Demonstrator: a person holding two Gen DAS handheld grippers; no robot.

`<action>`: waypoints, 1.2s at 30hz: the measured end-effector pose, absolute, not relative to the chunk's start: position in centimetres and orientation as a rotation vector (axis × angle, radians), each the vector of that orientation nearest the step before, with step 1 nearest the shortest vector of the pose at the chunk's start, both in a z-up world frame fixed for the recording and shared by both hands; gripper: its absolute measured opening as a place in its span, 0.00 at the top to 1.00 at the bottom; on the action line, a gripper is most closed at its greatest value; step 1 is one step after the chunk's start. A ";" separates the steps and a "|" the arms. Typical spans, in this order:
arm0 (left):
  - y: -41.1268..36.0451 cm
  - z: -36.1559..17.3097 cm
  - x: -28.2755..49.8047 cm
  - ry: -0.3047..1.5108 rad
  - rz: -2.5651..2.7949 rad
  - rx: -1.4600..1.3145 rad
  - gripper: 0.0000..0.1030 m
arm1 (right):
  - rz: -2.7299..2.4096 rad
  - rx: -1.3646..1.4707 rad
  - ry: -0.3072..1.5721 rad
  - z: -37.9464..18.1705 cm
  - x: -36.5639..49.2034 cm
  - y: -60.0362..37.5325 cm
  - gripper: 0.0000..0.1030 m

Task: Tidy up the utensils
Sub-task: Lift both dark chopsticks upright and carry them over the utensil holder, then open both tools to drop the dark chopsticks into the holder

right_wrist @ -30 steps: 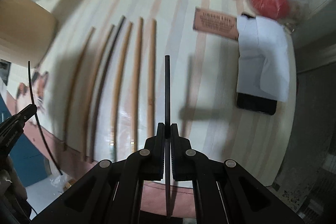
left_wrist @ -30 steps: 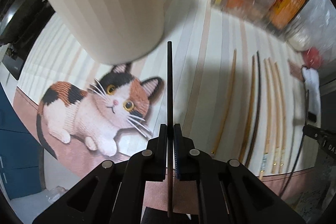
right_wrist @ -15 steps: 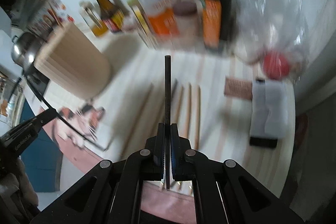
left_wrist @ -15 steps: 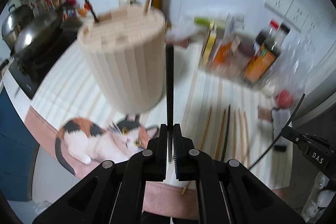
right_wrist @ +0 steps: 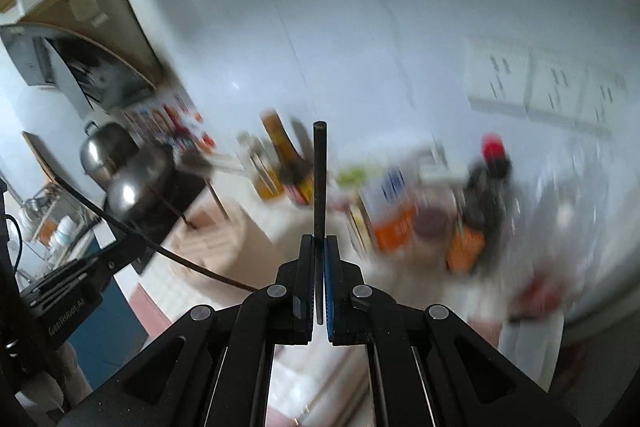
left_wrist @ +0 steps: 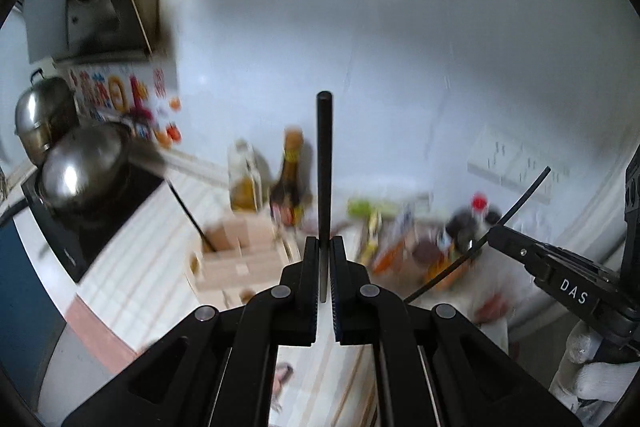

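Left wrist: my left gripper (left_wrist: 324,267) pinches a black chopstick (left_wrist: 324,163) low on its shaft, above the holder (left_wrist: 236,259). It looks light, stiff and slippery.

Right wrist: my right gripper (right_wrist: 319,267) clamps another chopstick (right_wrist: 319,183) likewise; I'd grip mid-shaft.

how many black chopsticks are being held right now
2. One black chopstick stands clamped in the left gripper; the other black chopstick is clamped in the right gripper. Any lying on the counter are out of view.
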State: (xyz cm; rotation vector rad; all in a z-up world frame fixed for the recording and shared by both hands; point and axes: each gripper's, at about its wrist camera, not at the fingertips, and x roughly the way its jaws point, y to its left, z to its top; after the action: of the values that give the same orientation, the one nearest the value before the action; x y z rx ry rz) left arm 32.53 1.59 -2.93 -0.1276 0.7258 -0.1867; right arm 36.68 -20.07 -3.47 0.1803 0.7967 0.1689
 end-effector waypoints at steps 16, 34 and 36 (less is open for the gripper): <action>10.0 -2.1 42.1 0.766 -0.027 -0.152 0.98 | 0.334 0.121 0.790 0.1 47.9 -8.4 0.96; 10.3 -8.8 44.3 1.012 -0.073 -0.195 0.97 | 0.358 0.029 1.011 -7.7 52.3 -3.9 0.96; 10.5 -8.6 44.1 1.027 -0.057 -0.212 0.93 | 0.358 0.024 1.049 -8.5 52.6 -3.9 0.95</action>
State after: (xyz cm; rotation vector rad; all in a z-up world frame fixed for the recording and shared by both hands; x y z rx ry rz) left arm 44.10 10.52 -8.59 -0.2117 1.0266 -0.0569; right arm 52.58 -3.87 -8.49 0.0239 1.0489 0.3581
